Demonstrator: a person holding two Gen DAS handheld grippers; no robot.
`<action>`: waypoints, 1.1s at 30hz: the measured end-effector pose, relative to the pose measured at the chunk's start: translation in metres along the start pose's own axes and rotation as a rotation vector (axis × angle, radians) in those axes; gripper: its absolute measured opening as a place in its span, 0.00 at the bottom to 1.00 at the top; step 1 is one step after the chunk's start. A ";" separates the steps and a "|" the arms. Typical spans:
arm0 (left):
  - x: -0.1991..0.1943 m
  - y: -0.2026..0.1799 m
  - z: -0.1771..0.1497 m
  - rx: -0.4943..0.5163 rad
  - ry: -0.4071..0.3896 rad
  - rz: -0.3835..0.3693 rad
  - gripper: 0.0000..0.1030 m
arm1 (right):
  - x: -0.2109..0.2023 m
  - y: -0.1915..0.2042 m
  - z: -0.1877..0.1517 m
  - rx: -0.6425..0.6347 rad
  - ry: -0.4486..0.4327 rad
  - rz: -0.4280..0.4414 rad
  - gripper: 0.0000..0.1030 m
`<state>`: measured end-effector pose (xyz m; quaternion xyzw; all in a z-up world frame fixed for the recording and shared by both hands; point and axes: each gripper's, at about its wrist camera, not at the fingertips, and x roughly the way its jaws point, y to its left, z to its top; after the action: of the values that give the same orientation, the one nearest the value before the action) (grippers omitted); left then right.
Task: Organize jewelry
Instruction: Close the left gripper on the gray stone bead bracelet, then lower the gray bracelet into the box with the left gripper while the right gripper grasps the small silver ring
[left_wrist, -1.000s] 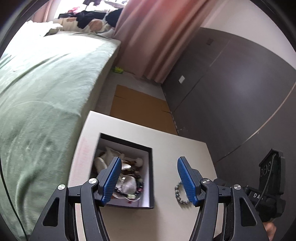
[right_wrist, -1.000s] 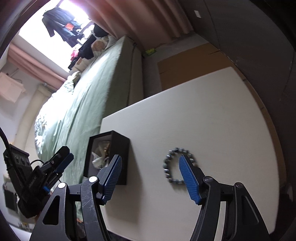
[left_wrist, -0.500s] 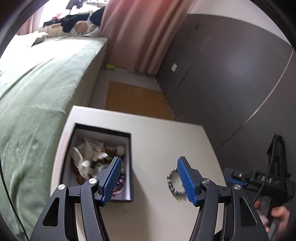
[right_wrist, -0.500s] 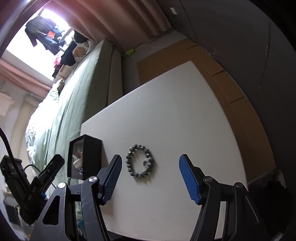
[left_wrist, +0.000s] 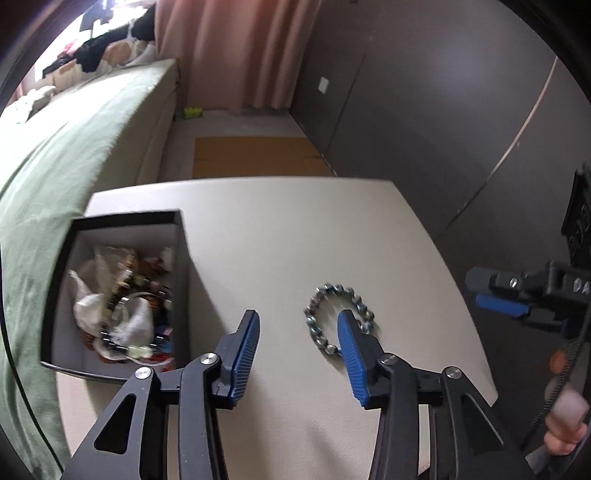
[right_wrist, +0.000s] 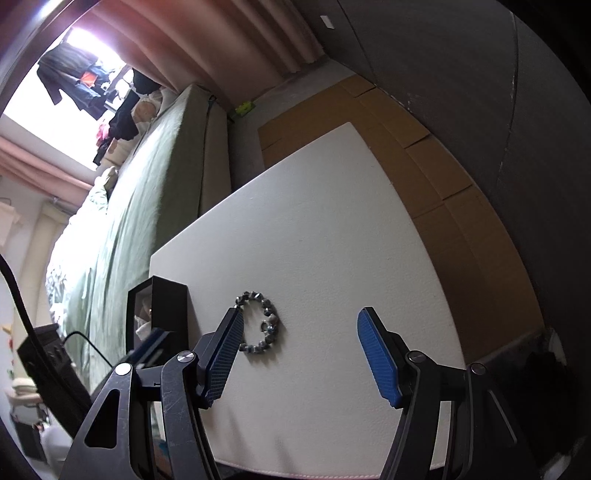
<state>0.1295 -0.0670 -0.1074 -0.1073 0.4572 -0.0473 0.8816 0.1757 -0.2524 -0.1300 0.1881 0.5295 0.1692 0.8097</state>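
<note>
A bracelet of grey metallic beads (left_wrist: 314, 325) (right_wrist: 273, 317) lies flat on the white table (left_wrist: 295, 229) (right_wrist: 332, 240). My left gripper (left_wrist: 298, 315) hovers over its left half, jaws closing. The right blue pad (left_wrist: 351, 350) covers part of the ring, and neither pad presses on it. Left of it stands an open black jewelry box (left_wrist: 125, 221) (right_wrist: 166, 302), full of mixed jewelry and white pouches (left_wrist: 125, 314). My right gripper (right_wrist: 301, 317) is open with bare table between its pads. The bracelet lies just inside its left finger (right_wrist: 225, 350).
A green-covered bed (left_wrist: 55, 166) runs along the table's left side. Flat cardboard (left_wrist: 255, 155) lies on the floor beyond the table, by a dark wall and pink curtains. The other gripper (left_wrist: 498, 304) and a hand (left_wrist: 565, 424) are at the right edge.
My left gripper swung right from the box to over the bracelet, and its jaws narrowed. The right gripper shifted right, so the bracelet now lies by its left finger.
</note>
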 end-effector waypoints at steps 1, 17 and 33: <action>0.003 -0.002 -0.001 0.006 0.006 0.000 0.42 | 0.000 -0.001 0.000 0.001 0.001 0.001 0.63; 0.051 -0.026 -0.009 0.080 0.078 0.062 0.29 | 0.003 -0.015 0.005 0.021 0.017 -0.020 0.63; 0.015 -0.006 0.009 0.007 0.003 -0.042 0.08 | 0.013 -0.006 0.001 -0.021 0.042 -0.024 0.63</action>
<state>0.1452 -0.0742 -0.1131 -0.1137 0.4562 -0.0675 0.8800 0.1823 -0.2518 -0.1433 0.1698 0.5469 0.1688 0.8022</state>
